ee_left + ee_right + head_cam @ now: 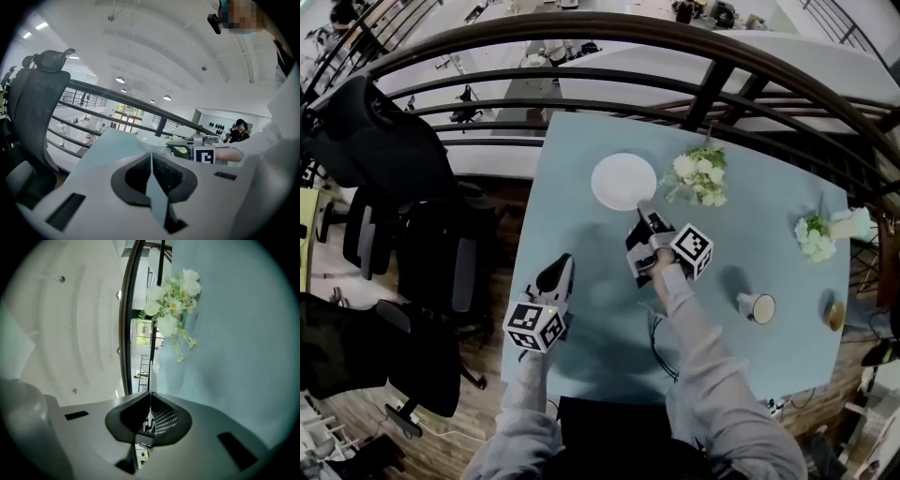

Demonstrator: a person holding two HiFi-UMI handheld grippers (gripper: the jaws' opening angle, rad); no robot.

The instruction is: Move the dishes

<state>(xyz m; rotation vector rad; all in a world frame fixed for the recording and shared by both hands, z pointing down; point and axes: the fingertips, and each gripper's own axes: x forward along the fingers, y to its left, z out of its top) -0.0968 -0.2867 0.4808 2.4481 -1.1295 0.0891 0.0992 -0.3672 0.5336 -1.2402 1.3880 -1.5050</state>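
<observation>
**a:** anyone else on this feed? where's the plate sitting, i've only got the head view up.

**b:** yeah, i'm driving. the white plate [621, 181] is on the far part of the light blue table [741, 225], a bit left of centre. the bunch of white flowers [698, 176] is just beside it on the right. my right gripper [642, 210] is at the plate's near-right rim, jaws clenched on it. in the right gripper view the pads are squeezed together with a thin white edge of the plate running into them, and the flowers are out past the tips.

**a:** is it lifted or flat on the table?

**b:** honestly can't tell from these views.

**a:** and the left one?

**b:** left gripper [563, 270] is by the table's left edge, nearer to me than the plate and well apart from it. its jaws are closed on nothing, with just a sliver of table showing between the pads in the left gripper view. it's pointing toward the plate and the right gripper.

**a:** any other dishes?

**b:** a white mug [757, 307] on the near right, well apart from both grippers, and a small brownish cup [834, 315] further right by the table's edge. a second flower bunch [817, 236] lies beyond the mug.
</observation>
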